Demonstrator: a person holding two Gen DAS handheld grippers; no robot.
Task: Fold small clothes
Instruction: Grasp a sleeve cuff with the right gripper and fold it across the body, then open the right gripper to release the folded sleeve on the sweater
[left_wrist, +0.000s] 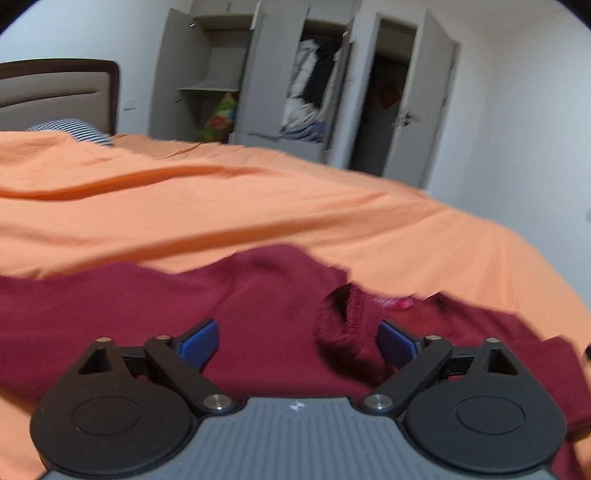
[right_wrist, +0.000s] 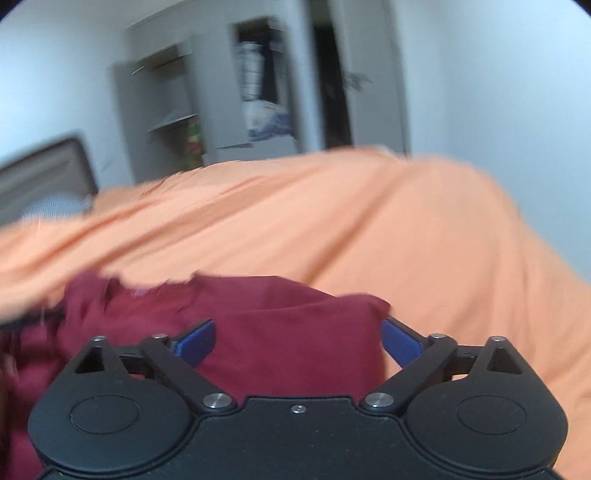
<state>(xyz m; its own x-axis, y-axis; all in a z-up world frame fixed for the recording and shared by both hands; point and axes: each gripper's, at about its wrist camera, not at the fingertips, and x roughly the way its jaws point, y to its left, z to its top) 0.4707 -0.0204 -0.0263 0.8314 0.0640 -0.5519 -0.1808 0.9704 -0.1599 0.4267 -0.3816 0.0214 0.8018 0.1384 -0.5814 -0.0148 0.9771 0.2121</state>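
A dark red garment (left_wrist: 266, 295) lies spread on the orange bed sheet (left_wrist: 258, 206). Its neck opening with a label (left_wrist: 354, 310) shows right of centre in the left wrist view. My left gripper (left_wrist: 297, 343) hovers just over the cloth, open, its blue pads (left_wrist: 199, 343) wide apart with nothing between them. In the right wrist view the same red garment (right_wrist: 288, 332) shows a folded edge under my right gripper (right_wrist: 297, 341). That gripper is open too, its blue pads (right_wrist: 400, 341) spread over the cloth's right edge. Both views are blurred.
An open grey wardrobe (left_wrist: 306, 92) with hanging clothes stands beyond the bed. A padded headboard (left_wrist: 55, 96) and a striped pillow (left_wrist: 74, 129) are at the far left. Orange sheet (right_wrist: 369, 221) stretches past the garment on the far side.
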